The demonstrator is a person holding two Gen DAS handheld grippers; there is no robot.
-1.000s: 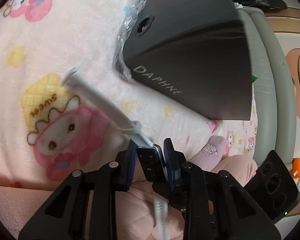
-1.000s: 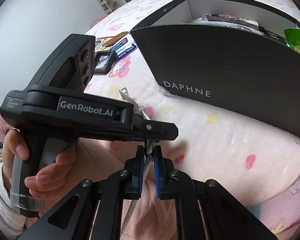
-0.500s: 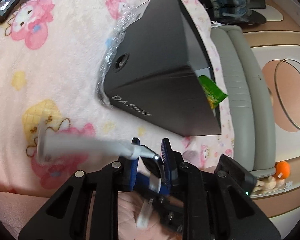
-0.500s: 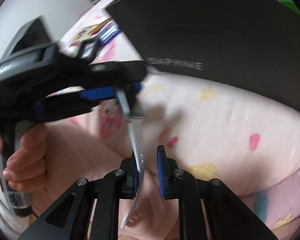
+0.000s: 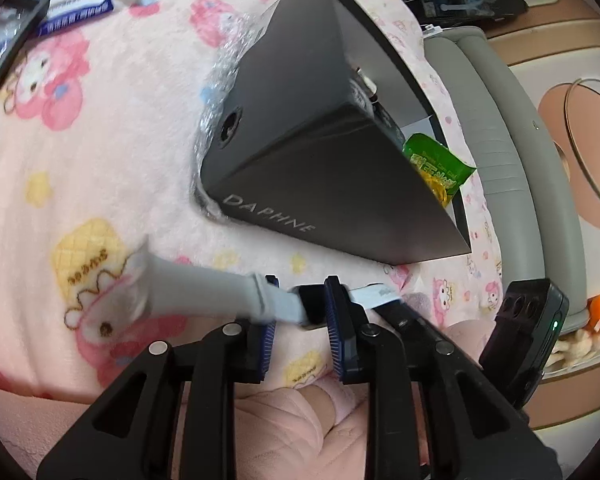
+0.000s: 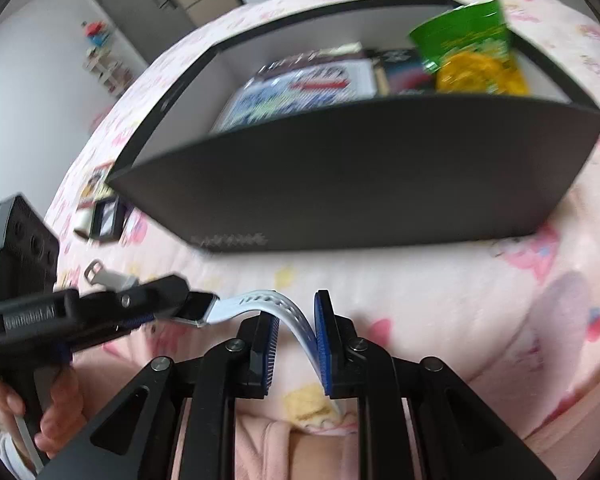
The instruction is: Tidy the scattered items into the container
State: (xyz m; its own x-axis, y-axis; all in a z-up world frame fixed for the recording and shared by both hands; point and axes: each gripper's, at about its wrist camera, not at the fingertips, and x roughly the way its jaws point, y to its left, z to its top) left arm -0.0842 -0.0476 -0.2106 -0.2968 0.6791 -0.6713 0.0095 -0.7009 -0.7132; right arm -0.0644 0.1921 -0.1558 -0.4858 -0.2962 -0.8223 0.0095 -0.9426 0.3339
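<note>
On the pink cartoon blanket [image 5: 100,128], I have the smartwatch [image 5: 312,306] pinched narrowly in my left gripper [image 5: 300,312], its strap lying loose between my right gripper's [image 6: 296,328] slightly parted pads, so next comes lifting it into the black box [image 6: 360,176] at twelve o'clock.

Black left gripper [image 5: 300,312], black right gripper [image 6: 296,326]: blue ribbed pads, silver screws, white "GenRobot.AI" lettering.
</note>
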